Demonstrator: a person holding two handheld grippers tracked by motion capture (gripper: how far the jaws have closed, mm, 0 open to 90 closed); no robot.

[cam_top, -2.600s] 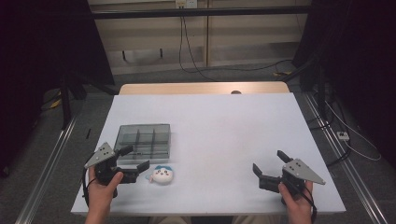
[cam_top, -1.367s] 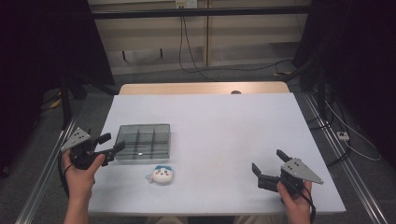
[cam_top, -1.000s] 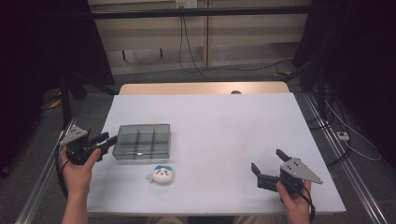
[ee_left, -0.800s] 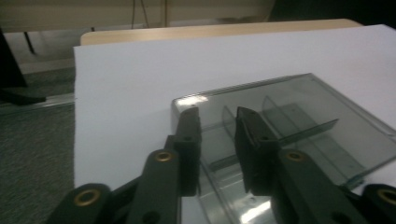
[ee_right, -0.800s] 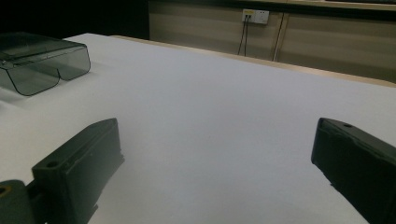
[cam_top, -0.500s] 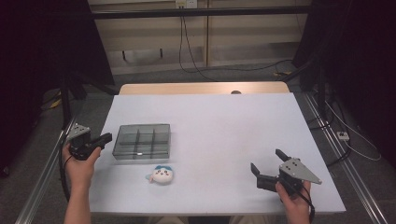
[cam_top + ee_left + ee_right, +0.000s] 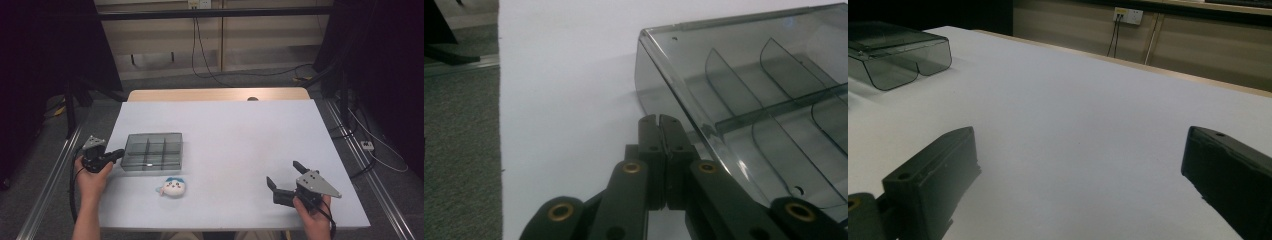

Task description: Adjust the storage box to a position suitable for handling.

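The grey divided box (image 7: 151, 151) sits on the left part of the white table (image 7: 240, 140), its left wall set in from the table's left edge and its long sides roughly parallel to the near edge. In the left gripper view the box (image 7: 749, 100) shows a clear rim, curved inner partitions and bare compartments. The left gripper (image 7: 116, 154) lies low at the box's left wall, tips pointing at it; its jaws have just been closing and now stand pressed together with nothing between them (the left gripper view places the tips (image 7: 659, 122) at the base of the wall, contact not certain). The left hand (image 7: 92, 175) rests over the table's left margin, near the rail.

A small white-and-blue plush toy (image 7: 173, 186) lies just in front of the box, apart from it and from both grippers.

The right gripper (image 7: 285, 177) hovers near the front right corner, jaws spread wide and empty; in the right gripper view only bare table lies between them. The right hand (image 7: 312, 212) is at the near edge. The middle and far right of the table are open surface. A wooden strip (image 7: 215, 94) borders the far edge.
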